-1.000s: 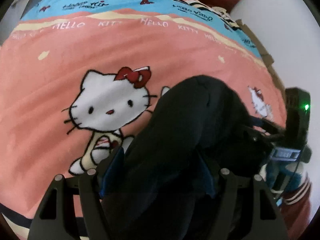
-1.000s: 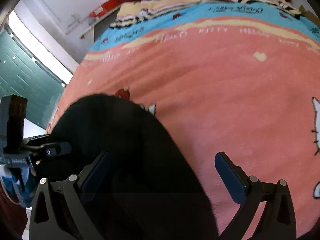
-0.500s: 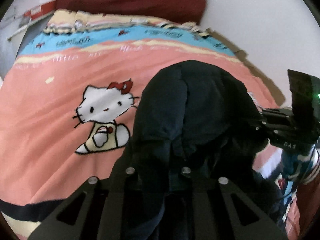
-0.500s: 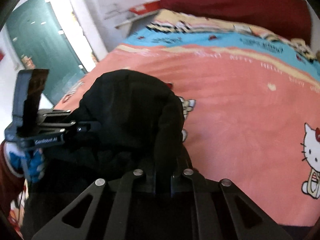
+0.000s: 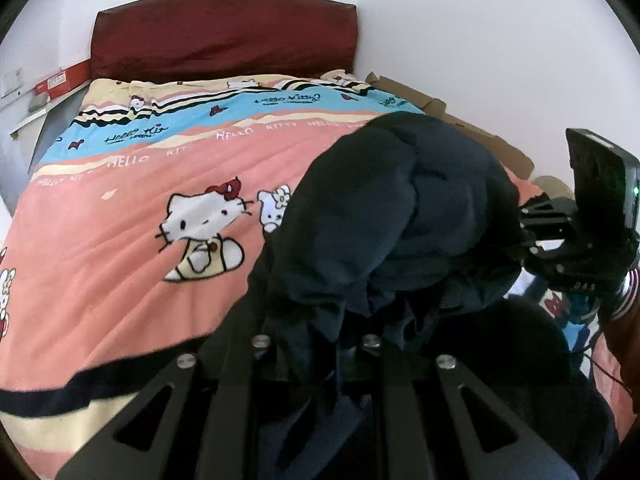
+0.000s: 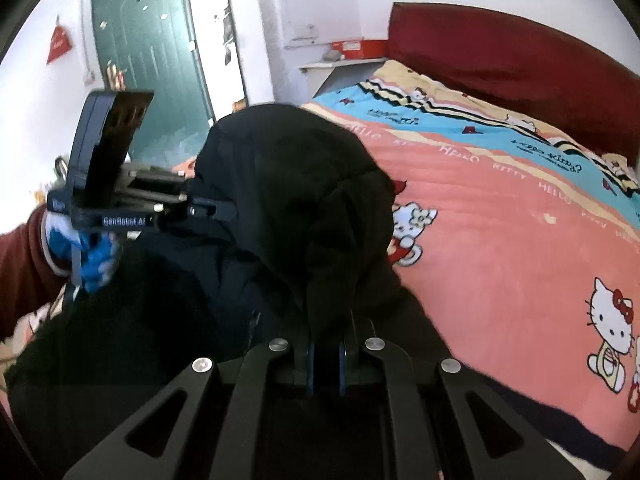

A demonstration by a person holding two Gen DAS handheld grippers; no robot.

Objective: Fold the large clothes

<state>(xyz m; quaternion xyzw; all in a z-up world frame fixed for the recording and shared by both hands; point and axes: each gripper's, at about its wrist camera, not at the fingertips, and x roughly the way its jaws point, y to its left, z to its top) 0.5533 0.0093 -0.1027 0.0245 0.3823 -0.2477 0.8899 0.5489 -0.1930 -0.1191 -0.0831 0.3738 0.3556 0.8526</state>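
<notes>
A large black garment (image 5: 404, 216) hangs bunched above the pink cartoon-cat bedspread (image 5: 128, 264). My left gripper (image 5: 316, 344) is shut on a fold of it, and the cloth drapes over the fingers and hides the pads. In the right wrist view the same black garment (image 6: 288, 200) rises in a hump in front of me. My right gripper (image 6: 326, 354) is shut on its edge, blue pads pressed together on the cloth. Each gripper shows in the other's view: the right one (image 5: 532, 236) and the left one (image 6: 224, 210), both buried in the fabric.
A dark red headboard (image 5: 224, 32) backs the bed against a white wall. A shelf with a red box (image 6: 352, 46) stands beside the bed, and a green door (image 6: 148, 64) lies beyond. A hand in a blue glove (image 6: 94, 256) holds the left tool.
Both grippers went from open around the garment to shut on it, then rose and pulled back, lifting the black cloth off the bedspread. More of the room has come into view.
</notes>
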